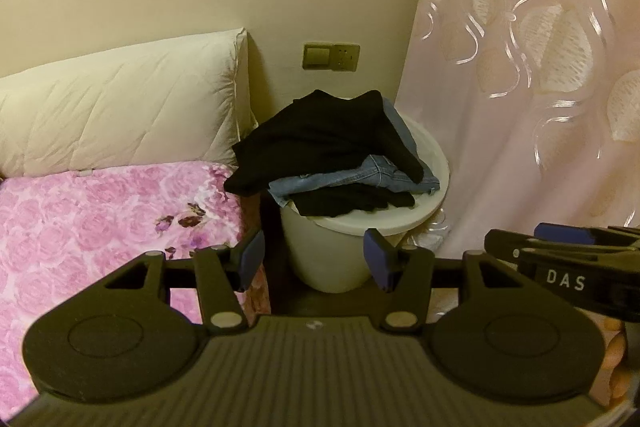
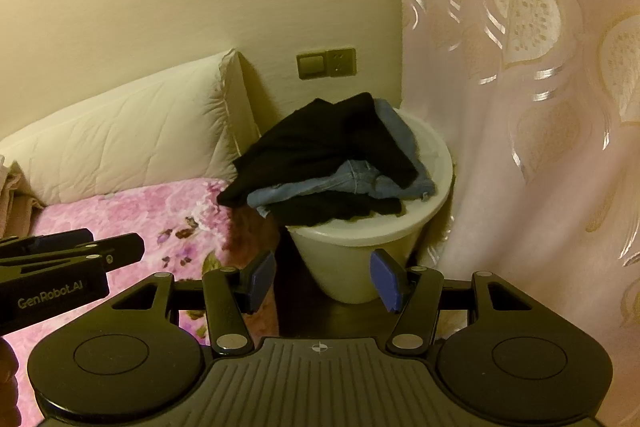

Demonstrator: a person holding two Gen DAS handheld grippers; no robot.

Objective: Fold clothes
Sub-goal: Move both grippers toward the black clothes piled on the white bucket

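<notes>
A bedroom corner: cream wall, patterned curtain (image 1: pixel 520 67) on the right, and a bed with a pink floral blanket (image 1: pixel 100 219) on the left. Nearest the cameras, both claws stand spread with nothing between the blue pads: the left gripper (image 1: pixel 314 261) and the right gripper (image 2: pixel 324 281) hang side by side, each pointed at the bucket (image 1: pixel 320 247) on the floor just beside the bed's edge. The clothes sit heaped on the bucket's top, crumpled rather than folded: a black garment (image 1: pixel 320 135) draped uppermost and spilling toward the blanket, jeans (image 1: pixel 360 179) under it, and more dark cloth (image 1: pixel 352 201) at the bottom. Behind the blanket a white pillow (image 1: pixel 120 107) leans on the wall, with a switch plate (image 1: pixel 331 57) above the heap. Judging by this, whichever piece is lifted should be the top black one, pinched at an edge or seam with each claw well apart, so it hangs open and the jeans do not drag off; the blanket looks like the flat place to spread it.
</notes>
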